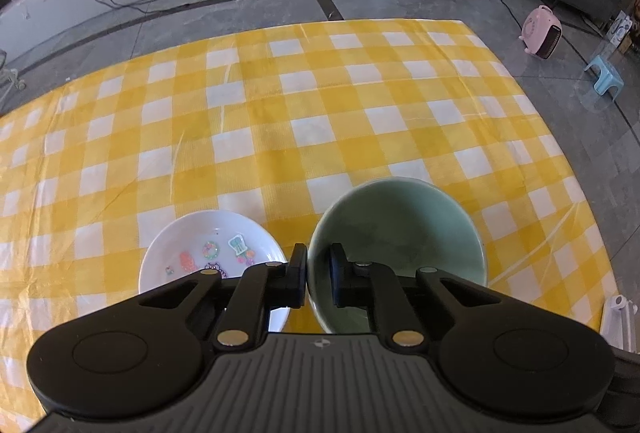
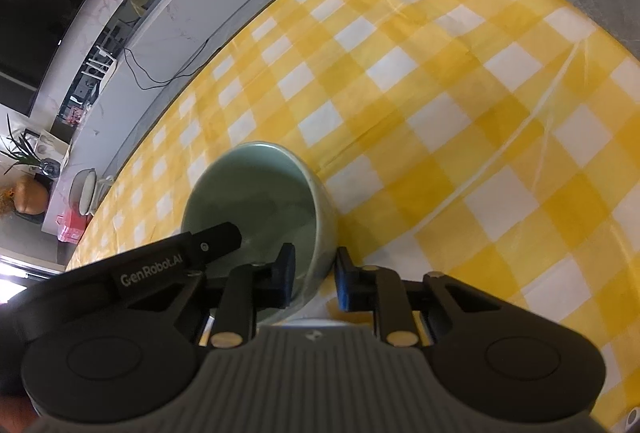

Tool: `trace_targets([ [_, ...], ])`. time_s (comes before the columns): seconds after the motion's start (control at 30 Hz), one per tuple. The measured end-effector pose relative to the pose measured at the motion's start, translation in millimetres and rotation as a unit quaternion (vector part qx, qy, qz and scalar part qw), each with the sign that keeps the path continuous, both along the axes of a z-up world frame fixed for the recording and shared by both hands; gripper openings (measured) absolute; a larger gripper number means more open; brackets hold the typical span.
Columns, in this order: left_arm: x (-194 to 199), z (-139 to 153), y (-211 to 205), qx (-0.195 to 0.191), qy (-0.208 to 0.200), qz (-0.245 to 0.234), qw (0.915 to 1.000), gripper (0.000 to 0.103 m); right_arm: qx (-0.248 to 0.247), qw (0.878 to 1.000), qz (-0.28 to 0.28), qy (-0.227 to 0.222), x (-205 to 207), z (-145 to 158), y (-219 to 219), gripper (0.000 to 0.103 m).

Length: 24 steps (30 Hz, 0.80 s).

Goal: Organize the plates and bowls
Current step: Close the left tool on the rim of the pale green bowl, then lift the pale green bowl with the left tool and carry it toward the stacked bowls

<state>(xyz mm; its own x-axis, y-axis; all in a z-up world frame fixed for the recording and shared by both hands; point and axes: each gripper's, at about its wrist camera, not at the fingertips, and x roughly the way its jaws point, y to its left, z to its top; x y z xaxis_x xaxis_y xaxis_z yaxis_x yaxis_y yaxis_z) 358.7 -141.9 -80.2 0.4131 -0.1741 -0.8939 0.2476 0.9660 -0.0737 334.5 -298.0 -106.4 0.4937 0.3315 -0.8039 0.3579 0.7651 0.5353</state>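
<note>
Both grippers' jaws astride green bowl [image 1: 400,229] rim.

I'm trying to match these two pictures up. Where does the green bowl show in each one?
Left wrist view: the green bowl sits lower right of centre, its left wall between the left claw's fingers.
Right wrist view: lower centre-left, its right wall between the right claw's fingers.
Shared landmark: the yellow checked tablecloth.

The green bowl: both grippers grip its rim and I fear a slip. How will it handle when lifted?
The green bowl looks glazed, so probably slippery between the fingers. Thick walls suggest weight. Likely rigid and chippable.
</note>
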Motion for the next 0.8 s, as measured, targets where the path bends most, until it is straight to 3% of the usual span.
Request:
trace_targets([
  [0.23,-8,8,1,0.002,-0.013,0.006,0.9999,0.011,0.010,1.000,-0.005,0.003,-4,3,-2,0.017],
  [0.8,-65,66,36,-0.027,-0.055,0.034,0.9975,0.009,0.007,0.998,0.020,-0.058,-51,55,16,0.017],
])
